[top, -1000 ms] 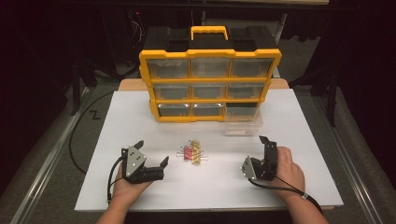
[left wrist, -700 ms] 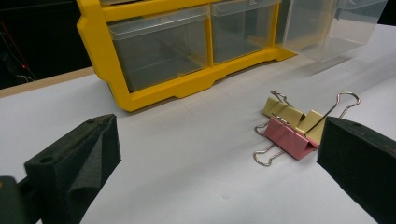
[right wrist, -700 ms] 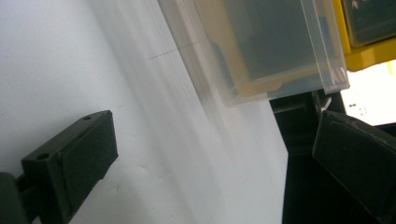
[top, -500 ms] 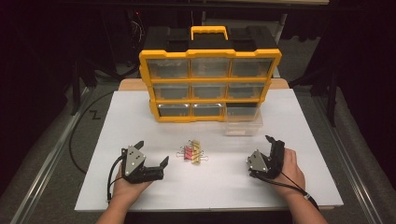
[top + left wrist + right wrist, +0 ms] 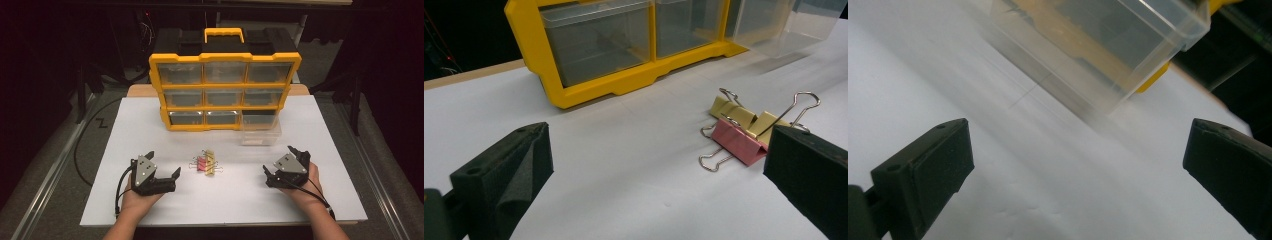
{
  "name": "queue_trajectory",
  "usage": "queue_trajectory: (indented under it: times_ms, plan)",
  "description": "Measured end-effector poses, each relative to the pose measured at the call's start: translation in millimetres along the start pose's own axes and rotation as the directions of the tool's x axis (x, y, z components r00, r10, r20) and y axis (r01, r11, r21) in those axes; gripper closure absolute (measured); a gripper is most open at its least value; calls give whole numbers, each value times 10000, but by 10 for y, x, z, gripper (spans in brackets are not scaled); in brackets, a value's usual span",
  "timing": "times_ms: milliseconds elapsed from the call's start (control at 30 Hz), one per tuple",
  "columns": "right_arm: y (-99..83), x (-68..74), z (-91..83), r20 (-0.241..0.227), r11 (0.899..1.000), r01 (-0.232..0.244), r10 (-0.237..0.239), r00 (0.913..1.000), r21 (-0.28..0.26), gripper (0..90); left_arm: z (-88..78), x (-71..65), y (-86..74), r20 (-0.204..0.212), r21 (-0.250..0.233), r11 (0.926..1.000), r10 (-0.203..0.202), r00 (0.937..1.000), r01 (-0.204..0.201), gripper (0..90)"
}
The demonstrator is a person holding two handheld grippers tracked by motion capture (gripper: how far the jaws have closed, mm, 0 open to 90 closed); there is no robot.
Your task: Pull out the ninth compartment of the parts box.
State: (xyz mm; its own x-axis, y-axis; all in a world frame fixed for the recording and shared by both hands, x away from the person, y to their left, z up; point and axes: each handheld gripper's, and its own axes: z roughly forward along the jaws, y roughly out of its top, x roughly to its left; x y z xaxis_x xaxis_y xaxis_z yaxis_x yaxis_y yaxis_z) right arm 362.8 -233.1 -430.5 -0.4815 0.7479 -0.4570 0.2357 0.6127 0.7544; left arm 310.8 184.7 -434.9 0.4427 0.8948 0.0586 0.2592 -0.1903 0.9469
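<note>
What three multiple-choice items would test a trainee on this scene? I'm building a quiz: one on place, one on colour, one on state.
1. Where do the binder clips lie?
A. between the two grippers
B. inside a drawer
C. on top of the organizer

2. What colour is the organizer frame?
A. blue
B. yellow
C. red

3. How is the bottom-right drawer?
A. closed flush
B. pulled out
C. lying upside down

Answers: 1 A, the clips sit on the white table midway; 2 B, the frame is yellow; 3 B, the clear drawer juts forward.

light: table [image 5: 150,130] bright, surroundings dark | shadows: soft, short under clips [image 5: 744,137] | blur: right gripper view smeared across drawer [image 5: 1098,55] | left gripper view: sharp, near jaws soft
</note>
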Motion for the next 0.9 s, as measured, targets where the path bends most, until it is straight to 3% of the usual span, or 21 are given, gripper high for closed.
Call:
queue_trajectory:
  times_ms: [133,233,433,600,733,900]
  plan:
    - [-29,-33,38,-437,9959,-901,899,9950,-17,8,21,9,-11,-55,92,9999,-62,10000,63,3]
    - [-38,-41,63,-843,9876,-1570,1569,9840,53,8,28,19,-12,-91,150,9998,-101,9999,102,3]
    - [-35,-71,51,-1554,9482,-3175,3129,9370,-53,8,36,24,-9,-179,142,9998,-153,9997,156,3]
    - [-13,-103,20,-1658,9250,-3780,3669,9154,-396,8,56,25,-23,-187,293,9994,-181,9997,186,3]
    - [6,-128,25,-1615,9301,-3650,3545,9210,-399,7,85,-19,-35,-36,462,9988,164,9999,-162,3]
    - [14,-131,11,-1666,9361,-3503,3406,9253,-316,8,45,17,-14,-189,192,9998,-5,9998,9,3]
